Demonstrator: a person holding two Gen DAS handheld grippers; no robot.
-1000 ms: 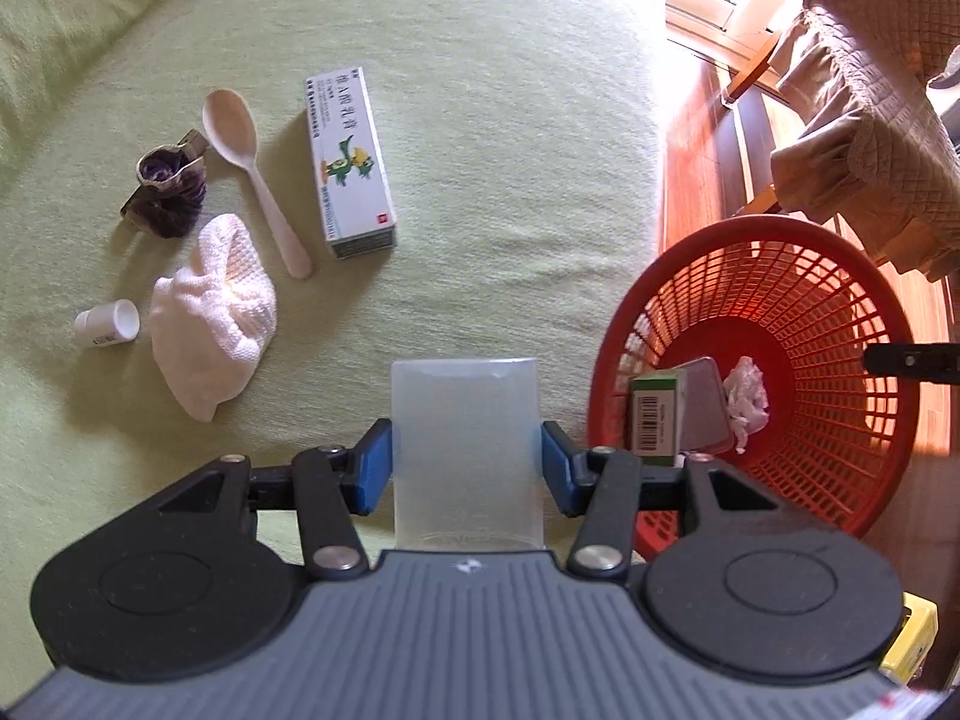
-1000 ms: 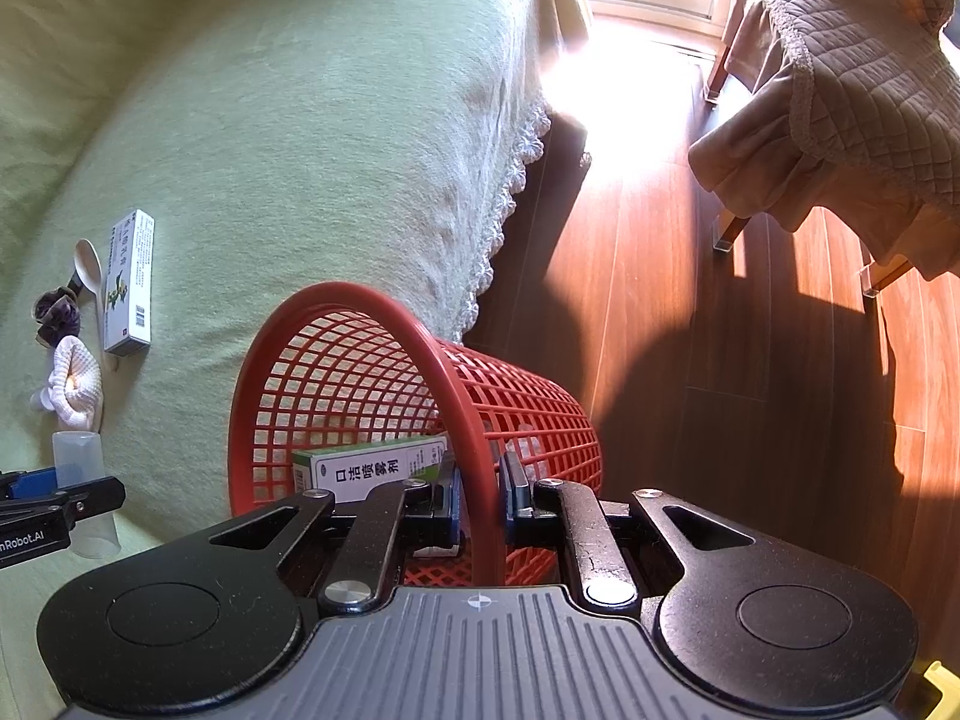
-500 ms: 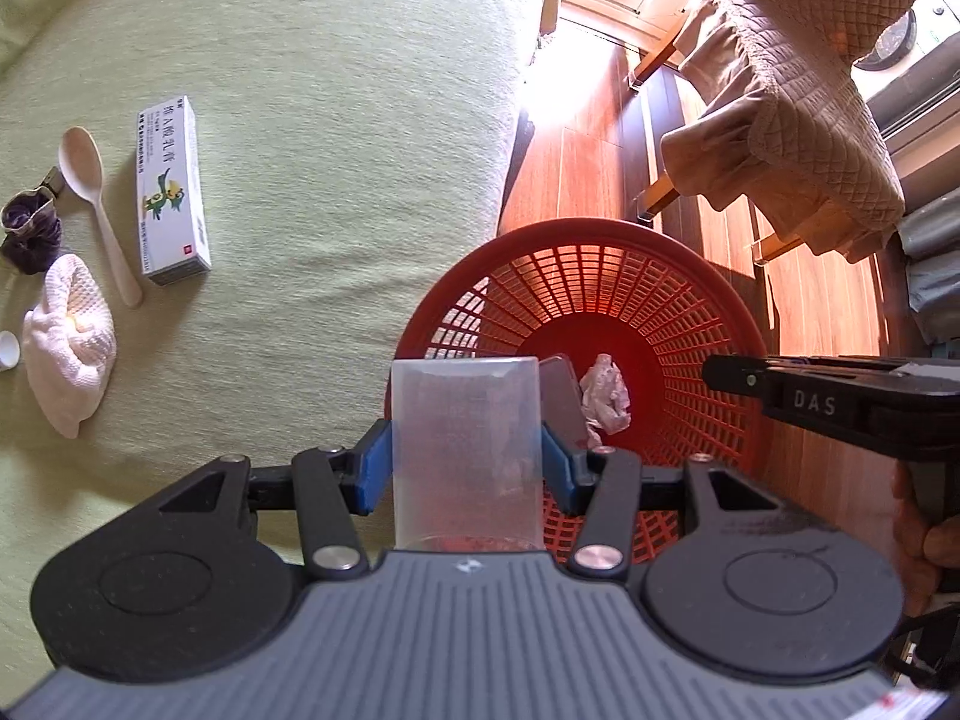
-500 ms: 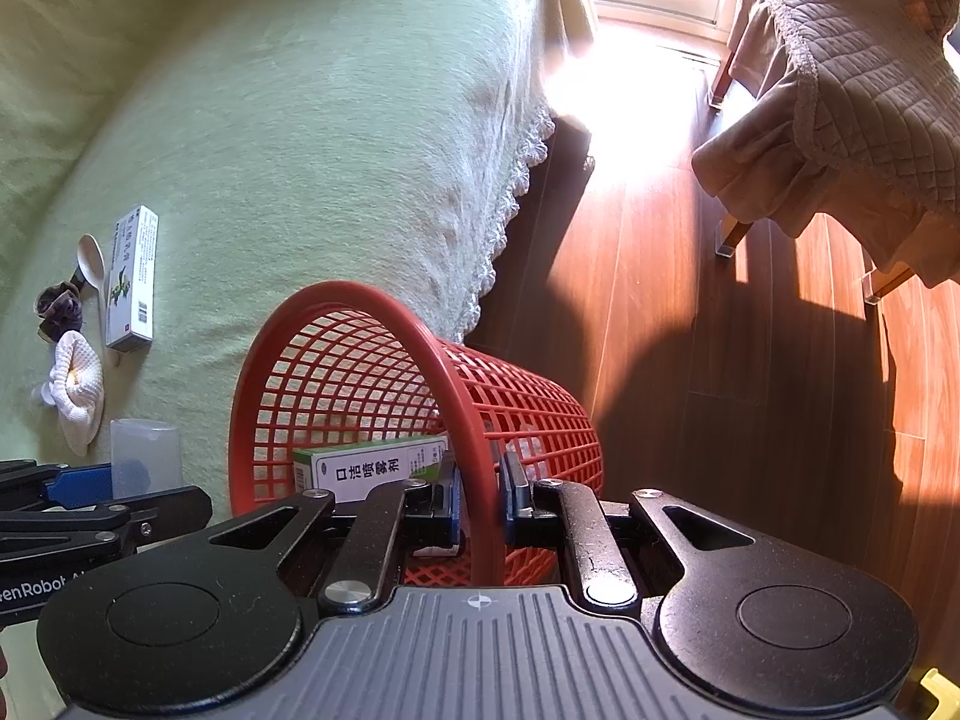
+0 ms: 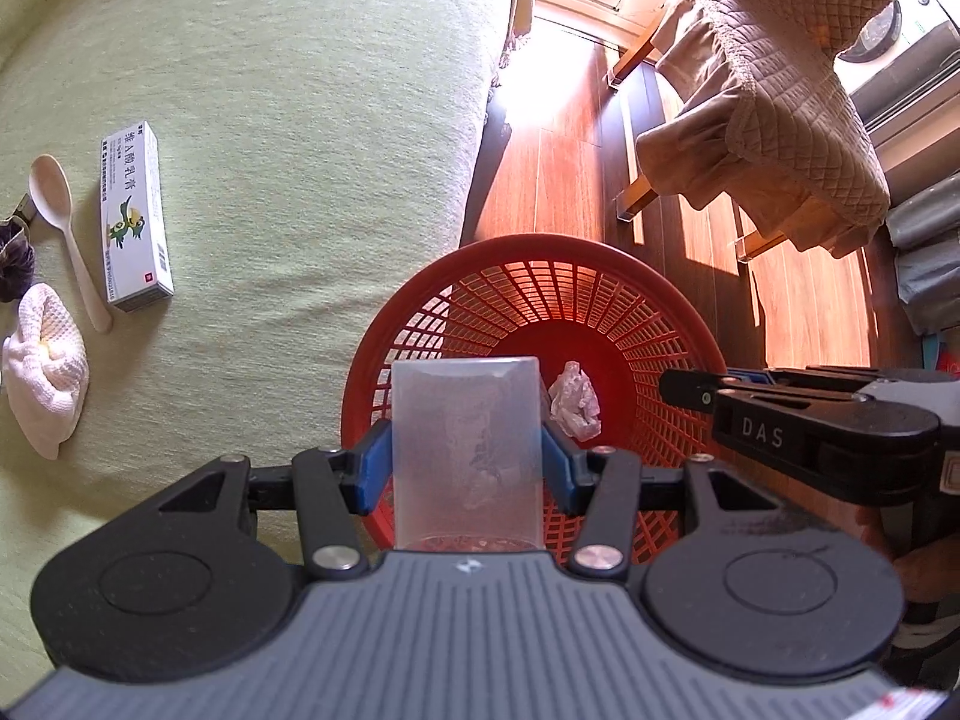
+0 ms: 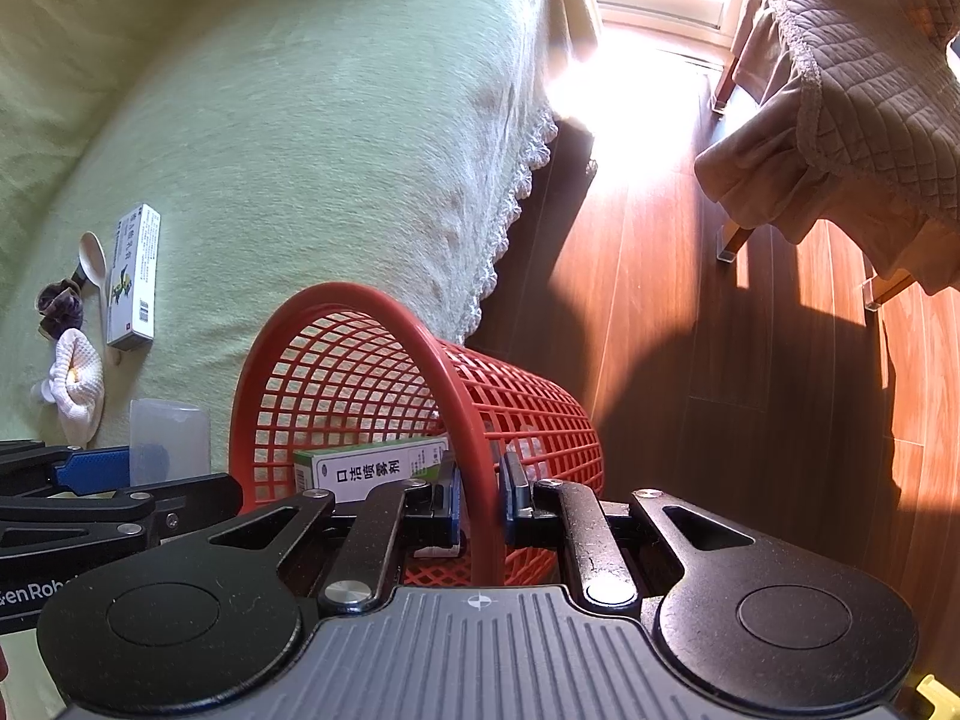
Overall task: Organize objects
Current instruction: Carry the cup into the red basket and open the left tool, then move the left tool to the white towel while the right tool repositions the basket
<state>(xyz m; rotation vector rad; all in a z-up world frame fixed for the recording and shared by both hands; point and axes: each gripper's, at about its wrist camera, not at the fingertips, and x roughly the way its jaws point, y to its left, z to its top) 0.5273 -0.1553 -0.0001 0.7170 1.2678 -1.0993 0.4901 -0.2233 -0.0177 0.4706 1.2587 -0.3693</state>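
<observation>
Basket of red plastic lattice point(image 5: 660, 324) now lies under the left gripper point(image 5: 465, 459), which has swung over from the green bedspread point(image 5: 270, 120), clamped on a frosted translucent plastic cup point(image 5: 465, 438); release looks next. From the right wrist, the right gripper point(image 6: 483, 495) stays pinched on the basket's rim.

Both wrist cameras look steeply down along their fingers. The left view sits close above the red basket point(image 5: 534, 324), bed at frame left. The right view hugs the basket's rim point(image 6: 420, 324). Both share the bed's medicine box point(image 5: 135, 216) point(image 6: 133, 276).
</observation>
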